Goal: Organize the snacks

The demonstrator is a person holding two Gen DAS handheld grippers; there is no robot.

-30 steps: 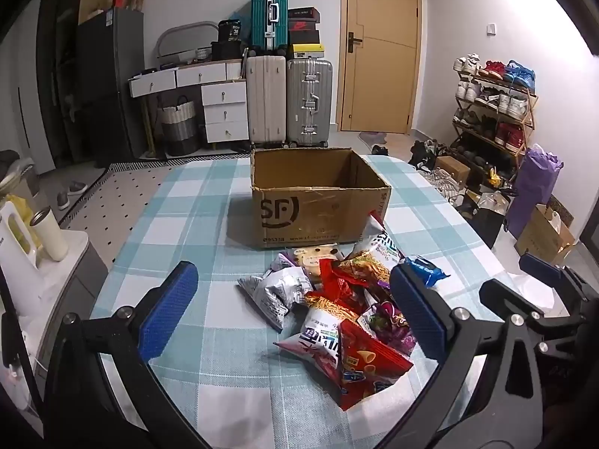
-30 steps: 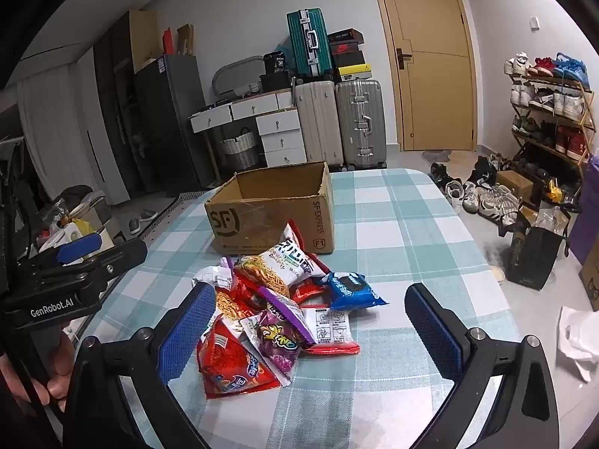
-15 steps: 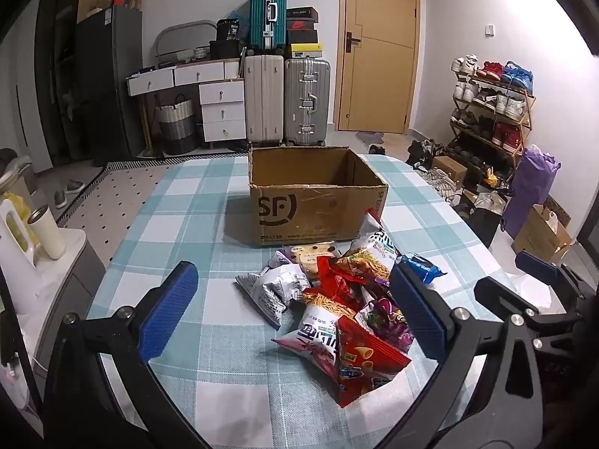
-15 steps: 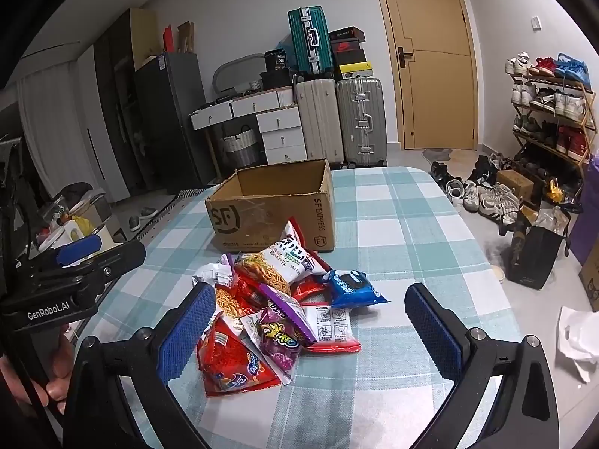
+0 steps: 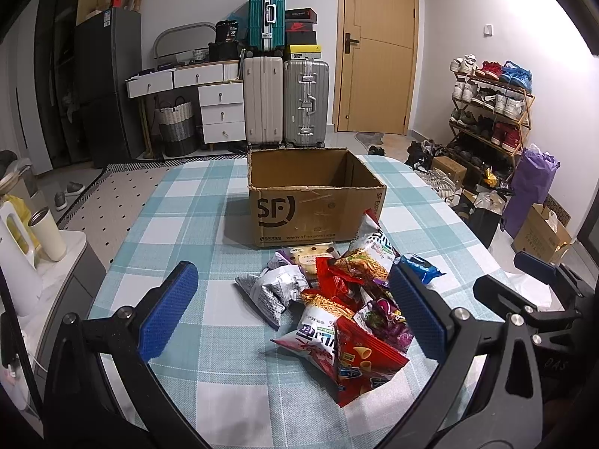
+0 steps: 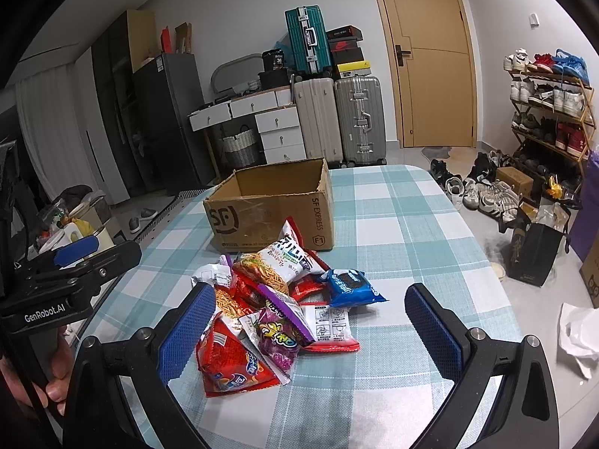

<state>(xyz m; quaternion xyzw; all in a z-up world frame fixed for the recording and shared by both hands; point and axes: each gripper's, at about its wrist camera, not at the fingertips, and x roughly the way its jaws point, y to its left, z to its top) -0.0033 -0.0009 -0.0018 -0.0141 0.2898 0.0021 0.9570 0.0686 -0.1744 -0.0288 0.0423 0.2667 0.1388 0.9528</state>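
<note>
Cardboard box [image 5: 314, 198] sits open beyond my grippers, past the snacks [image 5: 337, 307] heaped on the table [image 5: 179, 202]. My left gripper [image 5: 292, 310] and right gripper [image 6: 307, 329] both gape wide and empty over that heap.

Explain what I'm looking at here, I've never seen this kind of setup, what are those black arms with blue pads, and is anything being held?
No robot here: a person holds a two-finger gripper in each hand, each carrying a fisheye camera looking along its fingers. One picture comes from the left gripper, the other from the right gripper. The blue pads are the fingertips. Both grippers are open and hold nothing. On the checked tablecloth stands an open SF cardboard box, with a pile of snack packets in front of it, including a blue cookie packet.
</note>
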